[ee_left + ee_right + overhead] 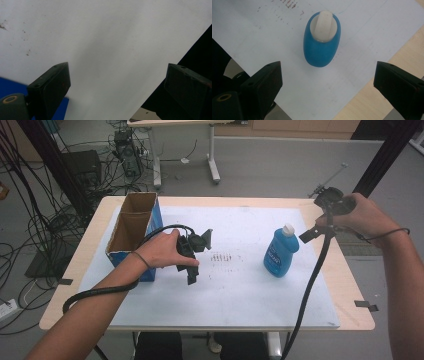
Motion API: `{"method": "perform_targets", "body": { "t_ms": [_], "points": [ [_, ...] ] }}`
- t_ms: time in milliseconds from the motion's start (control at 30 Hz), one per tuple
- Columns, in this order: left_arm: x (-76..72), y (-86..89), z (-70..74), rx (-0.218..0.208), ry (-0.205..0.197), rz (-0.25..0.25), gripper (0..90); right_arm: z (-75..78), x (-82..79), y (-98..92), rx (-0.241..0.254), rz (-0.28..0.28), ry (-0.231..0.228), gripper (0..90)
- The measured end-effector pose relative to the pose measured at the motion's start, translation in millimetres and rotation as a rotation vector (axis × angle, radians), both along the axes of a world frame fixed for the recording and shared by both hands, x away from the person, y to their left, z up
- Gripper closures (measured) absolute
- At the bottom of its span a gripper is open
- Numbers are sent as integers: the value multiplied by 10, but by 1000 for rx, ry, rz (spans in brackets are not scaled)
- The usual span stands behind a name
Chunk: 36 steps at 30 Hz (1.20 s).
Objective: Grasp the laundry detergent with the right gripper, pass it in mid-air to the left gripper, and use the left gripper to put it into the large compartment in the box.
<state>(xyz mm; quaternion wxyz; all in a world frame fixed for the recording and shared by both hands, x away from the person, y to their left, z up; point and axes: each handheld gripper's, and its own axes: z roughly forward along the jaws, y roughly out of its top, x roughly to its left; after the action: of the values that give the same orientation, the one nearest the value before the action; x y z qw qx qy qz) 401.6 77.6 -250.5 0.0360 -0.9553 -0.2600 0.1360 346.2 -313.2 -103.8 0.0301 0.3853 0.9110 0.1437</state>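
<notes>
A blue bottle [281, 254] with a white cap stands upright on the white sheet, right of the middle. From above, the right gripper view shows the bottle [322, 50] ahead of the jaws and apart from them. My right gripper [320, 217] hangs open in the air, up and to the right of the bottle; in its own view the right gripper [327, 82] holds nothing. My left gripper [199, 257] is open just above the sheet, beside the blue box. Between the spread jaws of the left gripper [116, 82] there is bare white sheet.
An open blue cardboard box [131, 227] stands at the table's left, touching my left wrist; a corner of the box [10, 85] shows beside the left jaw. The white sheet [235, 290] covers most of the wooden table [350, 285]. Cables trail from both grippers.
</notes>
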Motion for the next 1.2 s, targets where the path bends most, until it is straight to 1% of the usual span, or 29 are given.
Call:
{"method": "perform_targets", "body": {
  "t_ms": [100, 167, 233, 267, 300, 367, 400, 433, 500, 567, 600, 633, 667, 700, 733, 767, 800, 833, 900, 967, 1000, 1100, 1133, 1200],
  "points": [
    [-2, -9, 0, 3, 1, -2, 70, -34, -13, -30, 8, -5, -1, 86],
    [-6, -9, 4, 2, -1, -2, 70, -87, -43, -66, 19, -13, -7, 85],
    [-7, -7, 7, -1, -1, -1, 70, -101, -55, -71, 21, -15, -11, 85],
    [-10, -9, 6, 0, -1, -2, 70, -143, -78, -90, 31, -18, -16, 84],
    [-10, -9, 6, 0, -1, -2, 70, -143, -78, -90, 31, -18, -16, 84],
    [-15, -10, 1, 1, 1, 2, 70, -194, -107, -110, 41, -21, -26, 85],
    [-15, -10, 0, 0, 2, 0, 70, -248, -129, -129, 48, -26, -31, 85],
    [-15, -10, 0, 0, 2, 0, 70, -248, -129, -129, 48, -26, -31, 85],
    [-20, -7, 3, 1, 0, -1, 70, -328, -168, -179, 60, -40, -39, 85],
    [-22, -3, 3, 0, 0, -1, 70, -347, -179, -197, 66, -42, -43, 85],
    [-31, -9, 0, 3, -2, 1, 70, -396, -205, -245, 81, -51, -48, 85],
    [-31, -9, 0, 3, -2, 1, 70, -396, -205, -245, 81, -51, -48, 85],
    [-27, -7, -3, 0, 3, 4, 70, -448, -231, -287, 95, -60, -53, 85],
    [-27, -7, -3, 0, 3, 4, 70, -448, -231, -287, 95, -60, -53, 85],
    [-25, -13, -2, 2, 2, -1, 70, -501, -264, -326, 108, -71, -62, 85],
    [-29, -17, -1, 2, 0, -2, 70, -501, -264, -326, 108, -71, -62, 85],
    [-29, -21, 1, 1, 0, -3, 69, -556, -299, -360, 120, -79, -71, 85],
    [-32, -25, 2, 1, -1, -1, 69, -556, -299, -360, 120, -79, -71, 85],
    [-29, -35, 3, 1, 0, -5, 69, -604, -318, -382, 130, -76, -73, 84],
    [-31, -44, 2, 2, 0, -3, 69, -644, -347, -395, 137, -82, -81, 82],
    [-28, -48, 1, 2, 2, -2, 70, -683, -377, -412, 147, -85, -94, 80],
    [-32, -56, 7, 0, -1, -6, 69, -713, -401, -425, 156, -89, -101, 79],
    [-33, -57, 7, 0, -1, -5, 69, -742, -433, -437, 165, -91, -118, 78],
    [-31, -57, 1, 1, 0, -5, 69, -789, -475, -461, 184, -95, -135, 77]
  ]
}}
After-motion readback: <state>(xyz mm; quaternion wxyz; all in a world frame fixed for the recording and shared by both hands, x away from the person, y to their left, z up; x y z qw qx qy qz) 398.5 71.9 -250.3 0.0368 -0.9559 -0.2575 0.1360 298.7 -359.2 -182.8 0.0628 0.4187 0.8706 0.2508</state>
